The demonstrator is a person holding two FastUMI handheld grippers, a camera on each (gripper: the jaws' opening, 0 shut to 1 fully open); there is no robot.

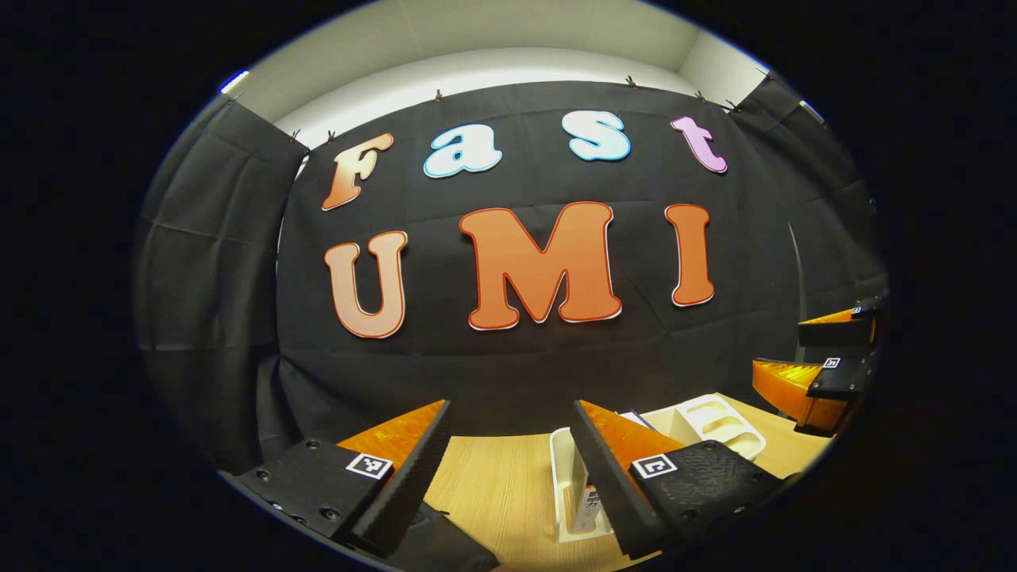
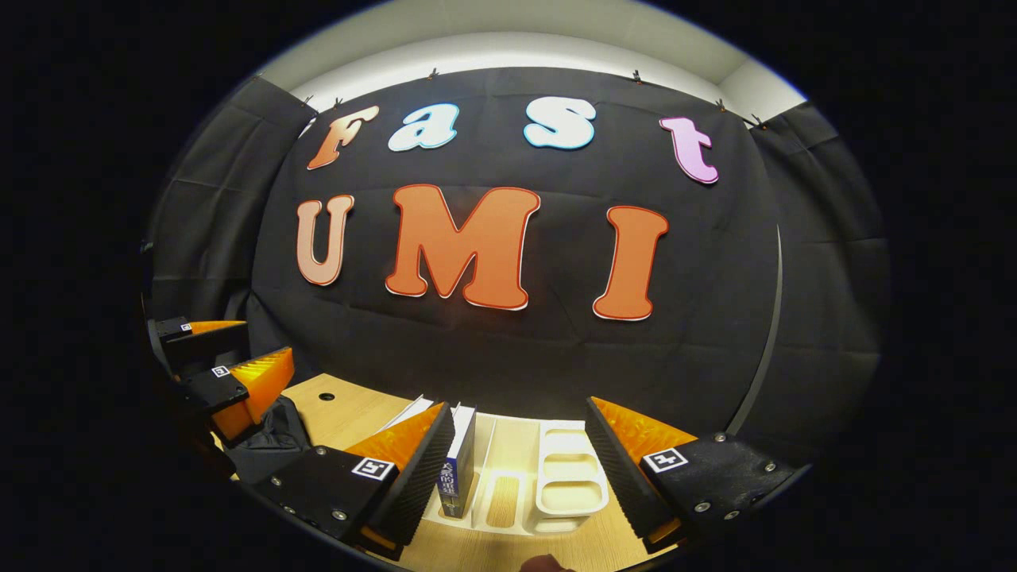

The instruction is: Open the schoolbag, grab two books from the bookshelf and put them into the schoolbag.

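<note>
Right gripper view: right tool [image 2: 516, 469] held above the bench [image 2: 349, 405], fingers wide apart, nothing between them. White bookshelf [image 2: 556, 477] sits just ahead and below, one book [image 2: 457, 465] upright beside its near finger. Dark schoolbag [image 2: 270, 445] lies off to its far side, under the left tool [image 2: 230, 357] (also spread, empty). Zip state can't tell. Judgement: bag likely comes first; bring the left tool down onto the bag and pinch the zip pull squarely.

black cloth wall [image 1: 516, 357], wooden table [image 1: 500, 485]
</note>
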